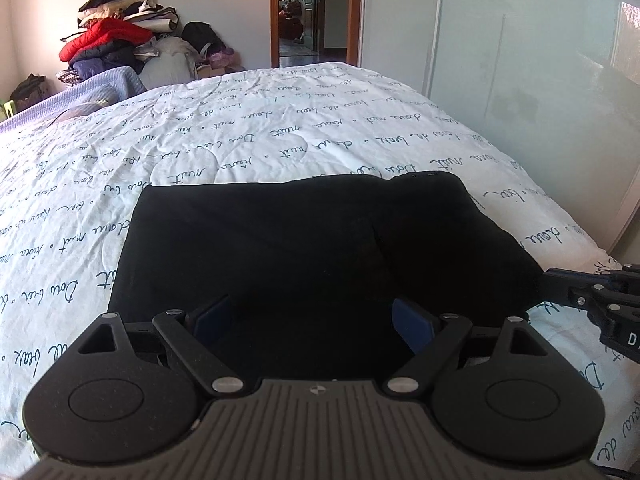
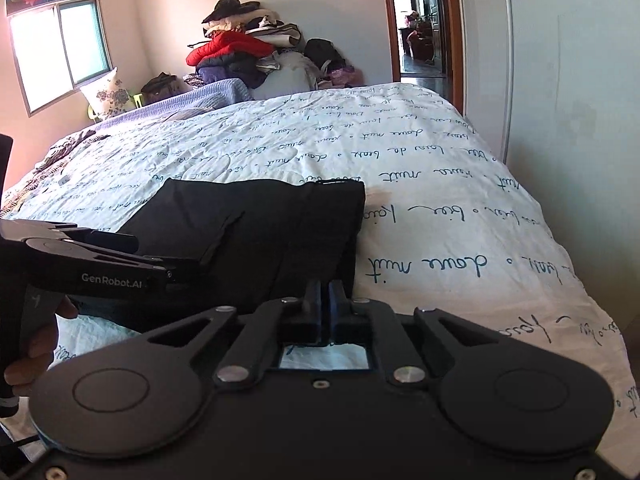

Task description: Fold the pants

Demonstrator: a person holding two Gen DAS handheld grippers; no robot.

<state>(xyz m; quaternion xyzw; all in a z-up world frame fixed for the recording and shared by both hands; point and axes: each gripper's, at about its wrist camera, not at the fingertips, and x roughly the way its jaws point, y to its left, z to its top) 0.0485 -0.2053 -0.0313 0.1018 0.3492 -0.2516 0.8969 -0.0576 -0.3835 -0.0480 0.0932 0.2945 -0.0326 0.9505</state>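
Left wrist view: the black fabric pants (image 1: 320, 240) lie folded into a compact, roughly rectangular bundle on the white quilted bedspread printed with dark cursive script (image 1: 240, 140), near the front edge of the bed. The left gripper (image 1: 316, 314) sits low over the near edge of the bundle with its jaws spread wide — the blue pads (image 1: 412, 320) stand well apart and nothing is clamped between them. The right gripper (image 1: 560, 282) enters from the right edge of this view, its tip touching the right side of the pants. Right wrist view: the right gripper (image 2: 325, 300) has its jaws pressed together at the near right corner of the folded pants (image 2: 280, 220); dark cloth lies against the fingertips, but whether fabric is pinched between them cannot be told. The left gripper (image 2: 132, 258) reaches in from the left, low over the near edge of the pants. At the far side of the room, a pile of mixed clothing with a red padded jacket (image 2: 240, 44) stands against the wall, beside an open wooden-framed doorway (image 2: 420, 32).
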